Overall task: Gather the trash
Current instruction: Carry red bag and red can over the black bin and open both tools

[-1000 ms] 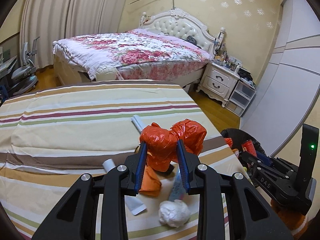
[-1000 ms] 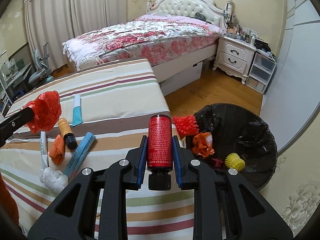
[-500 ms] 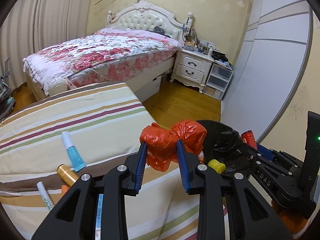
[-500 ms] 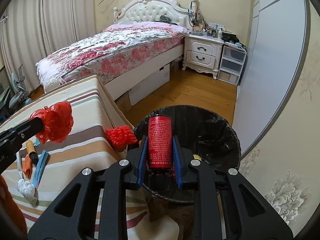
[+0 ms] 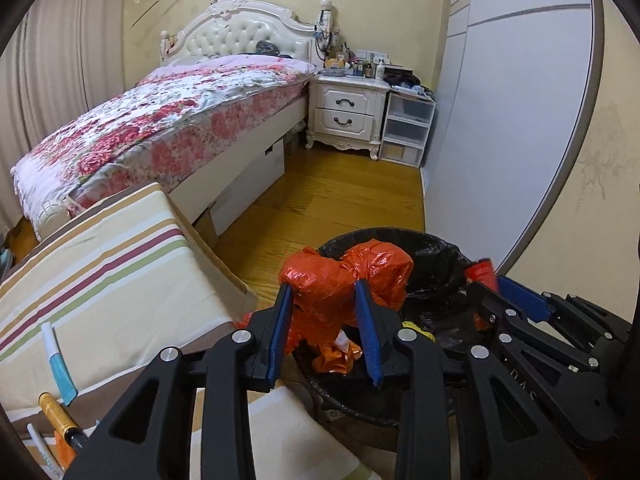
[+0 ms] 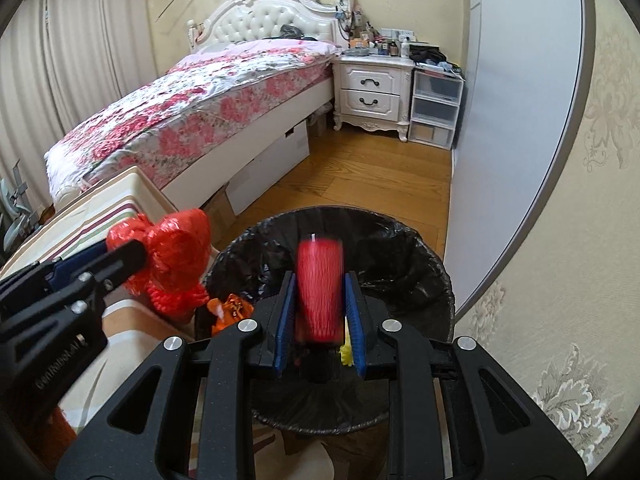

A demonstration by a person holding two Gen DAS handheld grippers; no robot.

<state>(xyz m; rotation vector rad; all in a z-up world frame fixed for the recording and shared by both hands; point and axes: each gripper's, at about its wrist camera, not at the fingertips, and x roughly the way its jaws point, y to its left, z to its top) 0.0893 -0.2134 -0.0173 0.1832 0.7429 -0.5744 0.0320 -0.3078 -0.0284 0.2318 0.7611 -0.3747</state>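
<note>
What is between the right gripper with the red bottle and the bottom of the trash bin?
Nothing solid: in the right wrist view the red bottle hangs over the open black-lined bin.

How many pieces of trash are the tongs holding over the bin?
2: an orange bag in the left tongs at the bin's left edge, and a blurred red can between the right tongs.

A bed (image 5: 180, 120) with a floral cover (image 6: 192, 108) and a white tufted headboard (image 5: 240, 38) stands along the far wall. Just beside it is a white nightstand (image 5: 346, 114) with two drawers, its top crowded with small bottles (image 6: 384, 45). A clear plastic drawer unit (image 5: 408, 126) touches the nightstand's right side. Curtains (image 6: 80, 60) hang at the left. The floor (image 5: 340, 196) is wood. A pale grey panel (image 5: 512, 112) lines the right wall, next to floral wallpaper (image 6: 600, 128).
</note>
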